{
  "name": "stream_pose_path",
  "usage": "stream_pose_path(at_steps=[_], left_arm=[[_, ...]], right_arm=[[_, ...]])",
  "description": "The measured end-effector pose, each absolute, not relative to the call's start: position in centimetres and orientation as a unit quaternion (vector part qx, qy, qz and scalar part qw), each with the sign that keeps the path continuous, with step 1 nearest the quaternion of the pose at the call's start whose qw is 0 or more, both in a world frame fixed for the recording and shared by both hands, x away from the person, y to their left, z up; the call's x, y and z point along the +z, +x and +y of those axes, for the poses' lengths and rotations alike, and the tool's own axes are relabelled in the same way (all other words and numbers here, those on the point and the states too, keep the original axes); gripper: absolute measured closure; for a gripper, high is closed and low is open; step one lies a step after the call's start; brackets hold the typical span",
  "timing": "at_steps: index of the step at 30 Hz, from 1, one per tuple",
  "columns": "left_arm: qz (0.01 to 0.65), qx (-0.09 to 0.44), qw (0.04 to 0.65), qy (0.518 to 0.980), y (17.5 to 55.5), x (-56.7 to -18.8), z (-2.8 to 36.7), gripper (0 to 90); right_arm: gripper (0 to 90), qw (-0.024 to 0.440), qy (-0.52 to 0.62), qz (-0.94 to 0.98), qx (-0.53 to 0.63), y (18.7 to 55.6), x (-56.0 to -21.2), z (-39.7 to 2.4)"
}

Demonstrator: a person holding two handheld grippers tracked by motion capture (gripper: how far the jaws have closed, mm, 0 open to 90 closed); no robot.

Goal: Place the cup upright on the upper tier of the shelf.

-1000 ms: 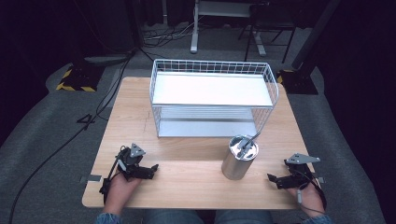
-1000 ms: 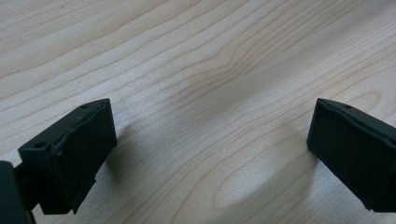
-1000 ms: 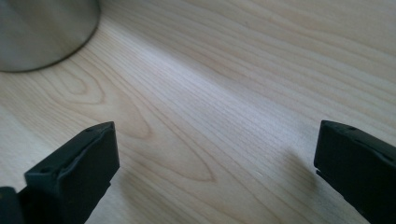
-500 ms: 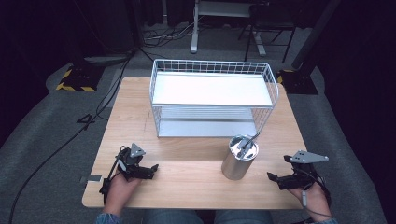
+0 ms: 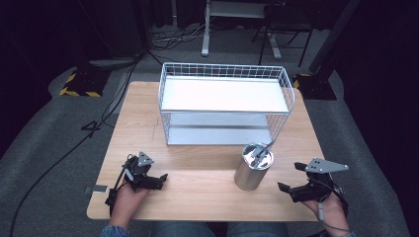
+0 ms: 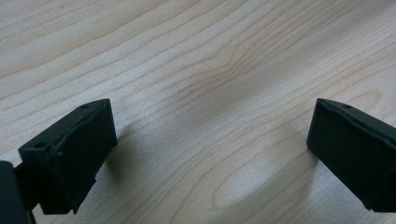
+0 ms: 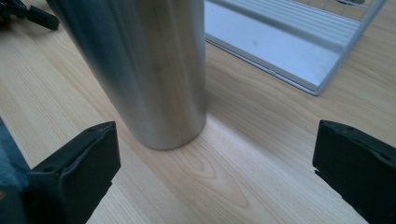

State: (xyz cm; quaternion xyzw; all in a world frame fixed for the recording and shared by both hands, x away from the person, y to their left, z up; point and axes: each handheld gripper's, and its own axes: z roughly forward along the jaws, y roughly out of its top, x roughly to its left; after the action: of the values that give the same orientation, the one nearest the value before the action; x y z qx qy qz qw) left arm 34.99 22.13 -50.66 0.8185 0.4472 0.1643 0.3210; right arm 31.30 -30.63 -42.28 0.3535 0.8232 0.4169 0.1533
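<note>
A brushed steel cylinder stands upright on the wooden table, in front of the right end of a white wire rack. A thin utensil handle leans out of its top. My right gripper is open just to the right of the cylinder, jaws pointing at it. In the right gripper view the cylinder stands ahead and left of the gap between the jaws, apart from both. My left gripper rests open near the front left, with bare wood between its jaws.
The rack has two flat white shelves, and its lower shelf lies just behind the cylinder. The left gripper shows far off in the right gripper view. Dark floor, cables and a stand leg lie beyond the table.
My right gripper has shifted slightly toward the steel cylinder, and its jaws look a bit wider apart. The left gripper and the cylinder have not moved.
</note>
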Motion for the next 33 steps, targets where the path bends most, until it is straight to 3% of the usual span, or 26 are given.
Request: stream_pose_path(at_steps=[33], left_arm=[[0.447,0.163,0.321,0.819,35.0,-50.7,22.1,2.0]], right_arm=[[0.0,0.13,0.306,0.833,0.443,33.8,-42.5,-23.0]])
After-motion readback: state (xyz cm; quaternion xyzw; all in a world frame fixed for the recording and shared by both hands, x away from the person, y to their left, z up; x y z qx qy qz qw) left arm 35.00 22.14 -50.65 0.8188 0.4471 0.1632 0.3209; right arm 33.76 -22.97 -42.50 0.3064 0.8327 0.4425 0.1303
